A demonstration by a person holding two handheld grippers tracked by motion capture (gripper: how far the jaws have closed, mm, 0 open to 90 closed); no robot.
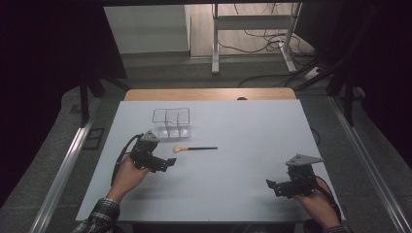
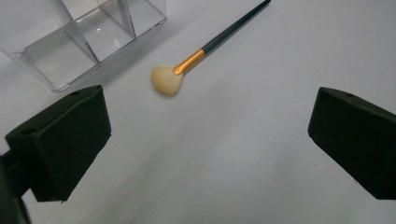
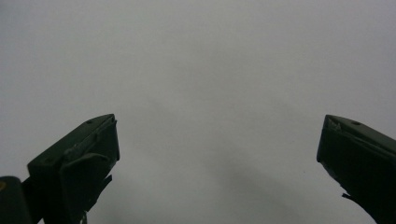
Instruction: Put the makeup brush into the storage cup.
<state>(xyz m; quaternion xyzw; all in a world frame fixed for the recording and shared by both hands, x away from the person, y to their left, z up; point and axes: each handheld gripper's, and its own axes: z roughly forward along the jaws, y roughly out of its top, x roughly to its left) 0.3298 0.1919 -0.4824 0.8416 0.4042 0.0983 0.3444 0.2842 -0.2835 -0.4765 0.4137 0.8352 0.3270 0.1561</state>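
The left claw (image 1: 167,163) is held wide apart just short of the makeup brush (image 1: 193,148), nothing gripped between its jaws, and in the left gripper view the brush (image 2: 205,47) is seen lying flat on the white surface (image 1: 233,174), its pale bristle head pointed toward the claw and its dark handle running away from it. The clear divided organizer (image 1: 171,122) is set just beyond the brush, near but apart from it, and its compartments look empty. The right claw (image 1: 270,184) is parked well apart at the near right of the surface, its jaws likewise spread wide over bare white, as the right gripper view confirms. Trouble is easily imagined from here. If the jaws are closed on the soft bristles (image 2: 166,81) instead of the gold ferrule (image 2: 189,62) or the handle, the tuft could be crushed or splayed and the brush held loosely enough to droop or slip. If the claw is brought down too low, the thin handle may be pushed along the smooth surface or rolled aside before a grip is made. A sweep carried too far forward risks the organizer being knocked or shoved back, since it is light-looking plastic. And should the brush be lifted off-centre, it may be swung against the organizer's rim (image 2: 122,13) instead of being dropped cleanly into a compartment.
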